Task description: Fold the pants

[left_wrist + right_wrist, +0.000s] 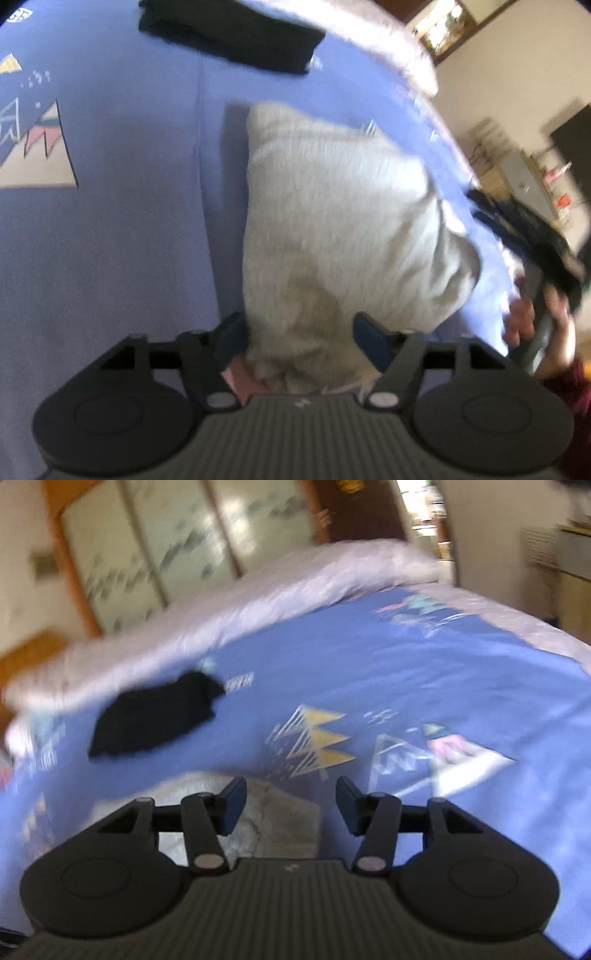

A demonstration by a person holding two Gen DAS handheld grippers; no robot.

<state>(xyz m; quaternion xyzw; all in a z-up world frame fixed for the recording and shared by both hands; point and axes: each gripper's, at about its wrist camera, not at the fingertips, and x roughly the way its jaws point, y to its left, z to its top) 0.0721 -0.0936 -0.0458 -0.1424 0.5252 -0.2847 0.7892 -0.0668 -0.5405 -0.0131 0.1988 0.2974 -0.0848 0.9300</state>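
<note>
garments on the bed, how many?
2. Grey pants, folded, between the open left gripper fingers; a dark folded garment near the bed's far edge. Others may be out of view.

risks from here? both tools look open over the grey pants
1. The left tool is open with the grey pants bunched between its fingers; closing may grab several layers and spoil the fold.
2. The right tool is open and holds nothing, so one-sided pulling could drag the pants across the blue cover.
3. Both views are motion-blurred, so aim is uncertain.
</note>
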